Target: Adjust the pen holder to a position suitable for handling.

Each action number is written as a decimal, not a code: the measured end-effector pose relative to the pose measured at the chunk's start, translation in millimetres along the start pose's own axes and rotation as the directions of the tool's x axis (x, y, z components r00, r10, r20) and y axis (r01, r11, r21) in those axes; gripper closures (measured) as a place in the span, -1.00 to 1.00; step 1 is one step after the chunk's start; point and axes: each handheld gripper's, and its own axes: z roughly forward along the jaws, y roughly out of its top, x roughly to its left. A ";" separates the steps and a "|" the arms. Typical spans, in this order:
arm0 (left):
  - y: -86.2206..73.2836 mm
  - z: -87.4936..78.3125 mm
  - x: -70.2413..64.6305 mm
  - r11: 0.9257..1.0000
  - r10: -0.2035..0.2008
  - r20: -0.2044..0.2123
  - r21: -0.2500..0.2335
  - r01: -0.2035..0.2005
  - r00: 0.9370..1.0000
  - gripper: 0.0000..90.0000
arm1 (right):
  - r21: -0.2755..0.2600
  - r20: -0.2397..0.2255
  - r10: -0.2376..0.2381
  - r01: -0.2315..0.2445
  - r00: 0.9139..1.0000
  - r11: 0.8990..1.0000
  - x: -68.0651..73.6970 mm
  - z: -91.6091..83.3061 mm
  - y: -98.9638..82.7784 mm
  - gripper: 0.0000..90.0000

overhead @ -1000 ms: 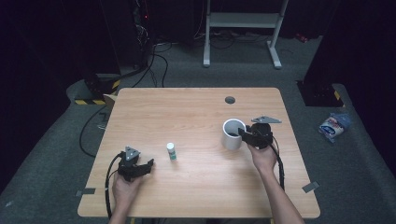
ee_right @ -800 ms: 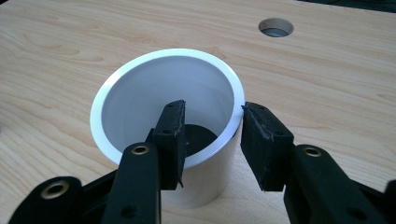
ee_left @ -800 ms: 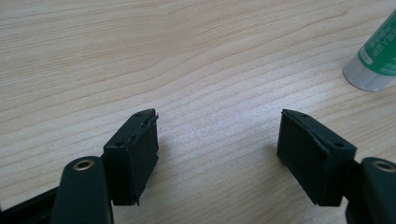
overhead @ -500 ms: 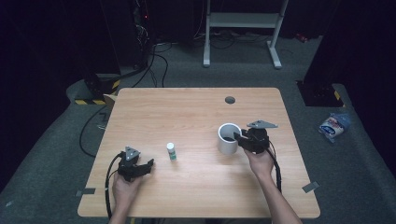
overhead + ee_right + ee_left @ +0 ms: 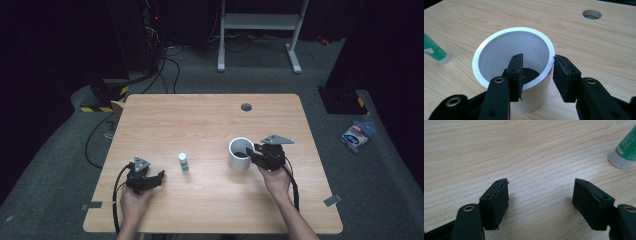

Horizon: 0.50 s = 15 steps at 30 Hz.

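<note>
Right tongs [image 5: 536,75] clamped on white cup [image 5: 506,50] rim; left tongs [image 5: 540,202] apart, green label [image 5: 627,146] unreadable.

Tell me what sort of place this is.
Probably a lab or recording studio: a light wooden table with a cable hole on grey carpet, black cables trailing across the floor, and a white metal stand against dark surroundings.

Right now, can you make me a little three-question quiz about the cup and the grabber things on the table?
1. True or false: the right gripper pinches the wall of the white cup, one jaw inside and one outside.
2. What lies on the table between the two grippers? A) a small green-and-white tube B) a spoon C) a book
3. Fill in: the left gripper has its jaws ____ with bare wood between them.

Key: 1 true; 2 A, the tube; 3 open.
</note>
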 end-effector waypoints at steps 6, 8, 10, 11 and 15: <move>0.0 0.1 -0.2 1.000 -0.002 0.001 -0.001 0.002 1.000 -0.35 | -0.001 -0.025 -0.026 0.026 0.999 1.000 9.0 -1.5 -2.7 0.32; 0.0 0.1 -0.1 1.000 -0.002 0.001 0.000 0.002 1.000 -0.35 | 0.001 -0.027 -0.031 0.031 0.999 1.000 10.8 -2.0 -3.0 0.32; 0.0 0.0 0.0 1.000 0.000 0.000 0.000 0.000 1.000 -0.35 | 0.001 -0.034 -0.040 0.040 0.999 0.999 16.7 -2.7 -4.5 0.32; 0.0 0.0 0.0 1.000 0.000 0.000 0.000 0.000 1.000 -0.35 | 0.001 -0.037 -0.046 0.046 0.998 0.999 18.3 -2.9 -5.0 0.32; 0.0 0.0 0.0 1.000 0.000 0.000 0.000 0.000 1.000 -0.35 | -0.003 -0.051 -0.063 0.063 0.997 0.998 24.4 -3.2 -6.6 0.32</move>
